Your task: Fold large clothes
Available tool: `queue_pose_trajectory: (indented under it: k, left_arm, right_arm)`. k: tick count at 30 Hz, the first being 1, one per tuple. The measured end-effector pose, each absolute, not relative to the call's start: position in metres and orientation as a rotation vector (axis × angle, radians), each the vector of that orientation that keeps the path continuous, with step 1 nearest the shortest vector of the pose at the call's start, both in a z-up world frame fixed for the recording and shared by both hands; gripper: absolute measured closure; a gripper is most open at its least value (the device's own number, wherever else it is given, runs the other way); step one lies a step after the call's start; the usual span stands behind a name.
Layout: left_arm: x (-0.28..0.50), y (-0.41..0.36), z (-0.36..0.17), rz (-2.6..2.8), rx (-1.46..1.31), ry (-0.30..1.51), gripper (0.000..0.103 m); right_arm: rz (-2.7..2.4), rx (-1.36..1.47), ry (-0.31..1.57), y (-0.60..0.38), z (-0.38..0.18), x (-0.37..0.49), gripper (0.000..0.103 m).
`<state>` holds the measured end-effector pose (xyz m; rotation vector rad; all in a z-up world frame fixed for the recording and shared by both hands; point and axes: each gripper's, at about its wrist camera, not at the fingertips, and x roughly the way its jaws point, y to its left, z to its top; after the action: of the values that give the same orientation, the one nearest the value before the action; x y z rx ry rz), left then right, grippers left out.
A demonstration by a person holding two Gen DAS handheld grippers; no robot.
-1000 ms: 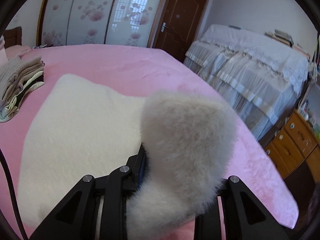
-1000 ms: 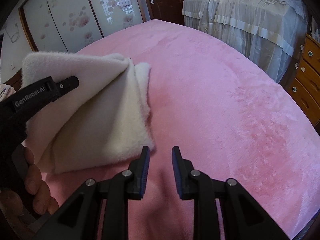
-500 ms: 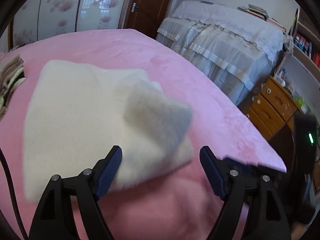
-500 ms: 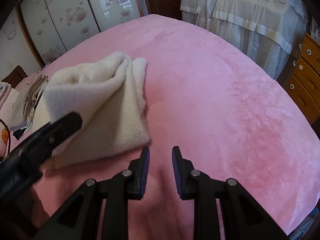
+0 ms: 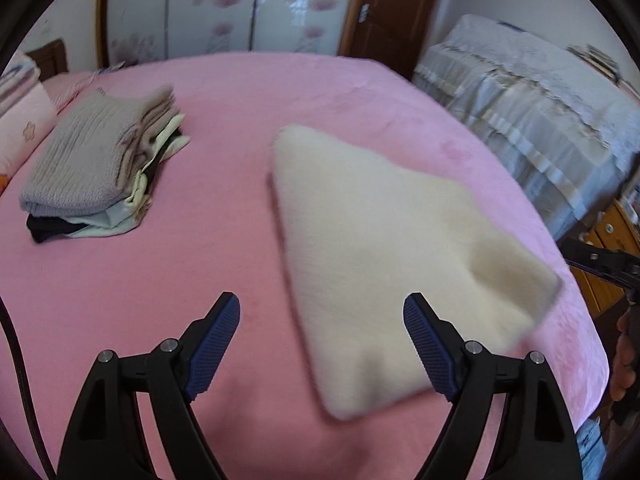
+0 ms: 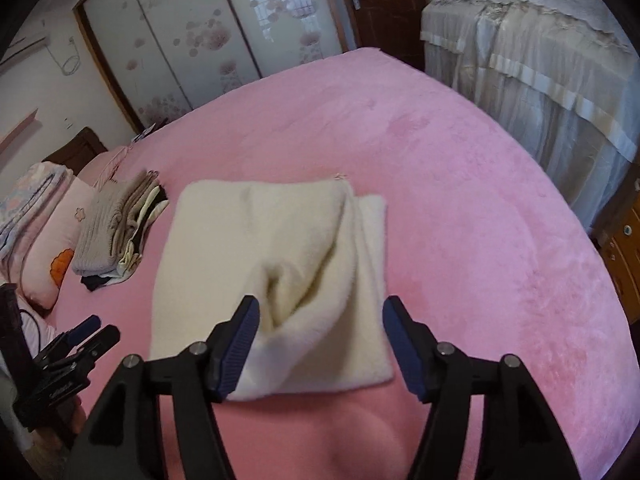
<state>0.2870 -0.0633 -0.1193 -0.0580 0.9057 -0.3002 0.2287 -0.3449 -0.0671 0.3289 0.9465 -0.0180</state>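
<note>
The left gripper hangs above the pink bedspread with its jaws opening wide and nothing pressed between the blue pads; the folded cream fleece garment lies flat on the bed just ahead of it and toward its right finger, its near corner reaching down between the two fingers without touching either. Farther ahead and to the left of this gripper sits a stack of folded clothes, well apart from the fleece. The right gripper is also opening, its pads clear of the cloth, and the same fleece lies directly ahead of it, the rumpled near edge showing between its fingers. To the left of the right gripper, at the frame's edge, the left gripper appears low beside the bed.
</note>
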Motion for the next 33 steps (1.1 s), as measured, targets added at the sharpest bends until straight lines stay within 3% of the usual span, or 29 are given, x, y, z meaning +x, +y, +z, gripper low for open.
queue_pose_trajectory:
  k: [12,13,14,15,18,22,33]
  left_arm:
    - [0.376,-0.065,-0.165,-0.350,-0.141,1.051,0.020]
    - [0.383,-0.069,-0.168,-0.362,-0.142,1.067,0.020]
    - [0.387,-0.072,-0.170,-0.363,-0.147,1.066,0.020]
    - [0.391,-0.074,-0.170,-0.369,-0.154,1.064,0.020]
    - [0.401,-0.079,-0.169,-0.390,-0.172,1.077,0.020]
    - [0.391,-0.103,-0.167,-0.439,-0.102,1.045,0.020]
    - [0.379,-0.137,-0.194,-0.446,-0.038,1.049,0.014]
  right_arm:
    - [-0.012,0.402,1.294,-0.356,-0.157,0.341,0.032]
    - [-0.009,0.399,1.290,-0.356,-0.160,0.341,0.036]
    - [0.015,0.383,1.272,-0.353,-0.160,0.340,0.064]
    - [0.031,0.344,1.255,-0.350,-0.158,0.338,0.076]
    - [0.036,0.257,1.155,-0.346,-0.144,0.324,0.086]
    - [-0.019,0.203,1.052,-0.353,-0.138,0.302,0.087]
    - [-0.075,0.250,0.975,-0.371,-0.185,0.289,0.083]
